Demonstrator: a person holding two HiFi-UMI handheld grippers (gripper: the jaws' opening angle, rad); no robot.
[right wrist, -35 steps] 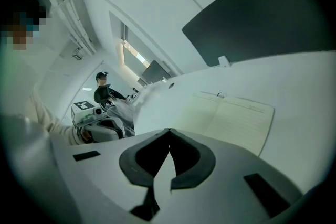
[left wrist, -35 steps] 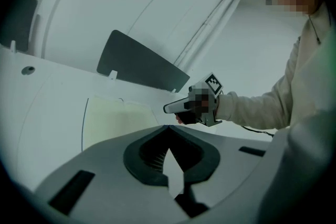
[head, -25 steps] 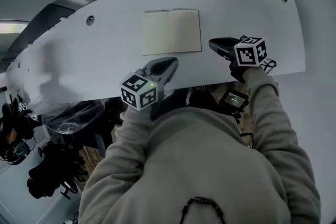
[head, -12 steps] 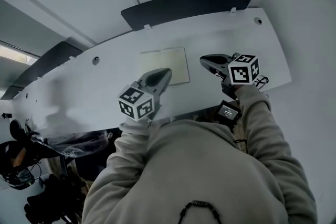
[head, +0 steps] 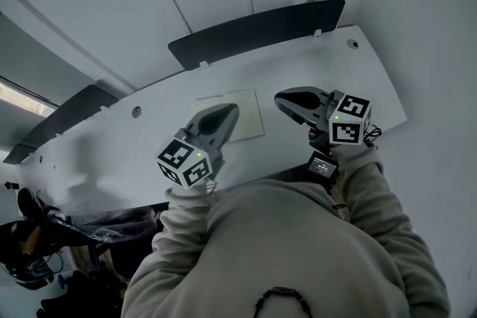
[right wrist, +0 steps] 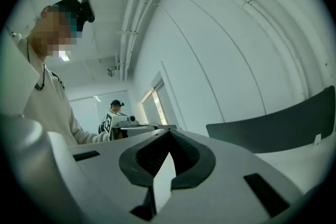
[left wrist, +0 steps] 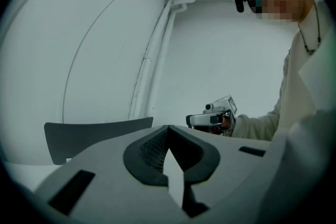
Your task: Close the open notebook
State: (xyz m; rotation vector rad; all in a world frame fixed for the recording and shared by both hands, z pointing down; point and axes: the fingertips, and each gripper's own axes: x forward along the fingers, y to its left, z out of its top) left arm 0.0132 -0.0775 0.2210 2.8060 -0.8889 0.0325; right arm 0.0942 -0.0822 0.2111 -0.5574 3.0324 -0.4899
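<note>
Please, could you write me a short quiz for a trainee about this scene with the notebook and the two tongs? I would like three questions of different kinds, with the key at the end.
1. True or false: the right tongs are shut on the notebook.
2. Where does the notebook lie? A: on the white table. B: on the floor. C: on a chair seat.
3. Fill the gap: in the left gripper view, the left tongs are shut, with ____ between them.

Key: 1 false, the right tongs are shut but empty, above the table beside the notebook. 2 A. 3 nothing.
</note>
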